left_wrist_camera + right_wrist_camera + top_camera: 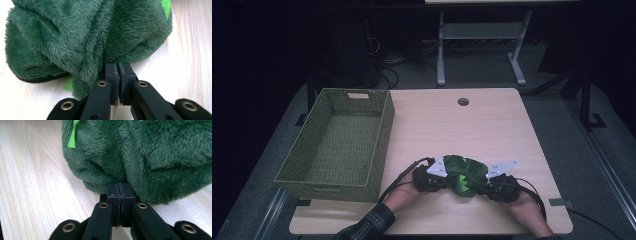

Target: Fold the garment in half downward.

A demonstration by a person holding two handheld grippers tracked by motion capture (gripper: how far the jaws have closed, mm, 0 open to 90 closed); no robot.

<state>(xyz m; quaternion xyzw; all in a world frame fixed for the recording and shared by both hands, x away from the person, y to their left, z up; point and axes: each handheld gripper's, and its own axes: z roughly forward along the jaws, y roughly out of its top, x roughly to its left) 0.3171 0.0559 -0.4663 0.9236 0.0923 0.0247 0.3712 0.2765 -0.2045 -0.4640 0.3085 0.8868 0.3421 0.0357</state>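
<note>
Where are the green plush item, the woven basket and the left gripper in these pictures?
green plush item [467, 175]: high view, on its fuzzy top between both grippers.
woven basket [381, 142]: high view, on its right wall.
left gripper [118, 68]: left gripper view, at its closed tips, pinching plush.

Green plush [82, 37] cut off by top edge in both gripper views; shape unclear.

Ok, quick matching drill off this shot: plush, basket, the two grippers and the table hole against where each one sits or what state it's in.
Things:
1. green plush
2. woven basket
3. left gripper and right gripper
4. round hole

Descriptions:
A. at the table's far edge
B. empty, at the table's left
C. pinched from both sides, near the front edge
D. shut on fabric

Pairs: 1-C, 2-B, 3-D, 4-A
</note>
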